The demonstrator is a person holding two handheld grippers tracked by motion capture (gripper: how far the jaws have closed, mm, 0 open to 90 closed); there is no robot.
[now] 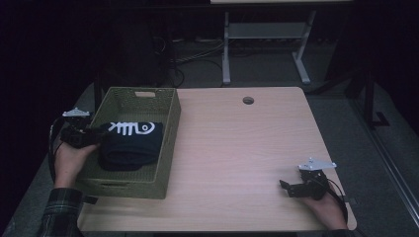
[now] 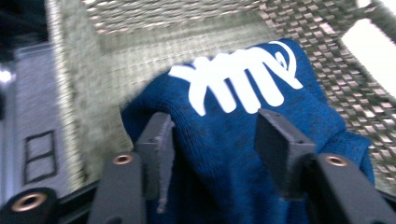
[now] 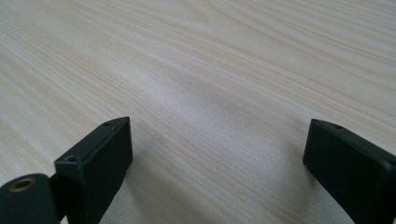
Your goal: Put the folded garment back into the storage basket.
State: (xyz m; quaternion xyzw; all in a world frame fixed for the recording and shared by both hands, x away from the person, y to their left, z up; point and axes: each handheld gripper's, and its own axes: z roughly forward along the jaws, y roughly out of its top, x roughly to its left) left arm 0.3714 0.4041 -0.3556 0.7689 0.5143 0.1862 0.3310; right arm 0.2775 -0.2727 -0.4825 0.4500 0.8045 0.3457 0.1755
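Note:
A folded dark blue cloth (image 1: 131, 143) with a white fish-bone print lies inside the green woven basket (image 1: 170, 143) at the table's left. My left gripper (image 1: 96, 136) reaches over the basket's left wall to the cloth's near end. In the left gripper view the blue cloth (image 2: 224, 154) bulges up between the parted jaws of the left gripper (image 2: 215, 135), and the pads do not press on it; the basket wall (image 2: 154, 46) rises behind. My right gripper (image 1: 285, 186) rests near the table's front right corner. In its own view the right gripper (image 3: 217, 140) stands wide open over bare wood.
The light wooden table (image 1: 237, 148) stretches between basket and right hand, with a round cable hole (image 1: 248, 100) near its far edge. Beyond it are a dark floor, cables and a white desk frame (image 1: 226, 49). The wood grain (image 3: 210, 70) runs ahead of the right jaws.

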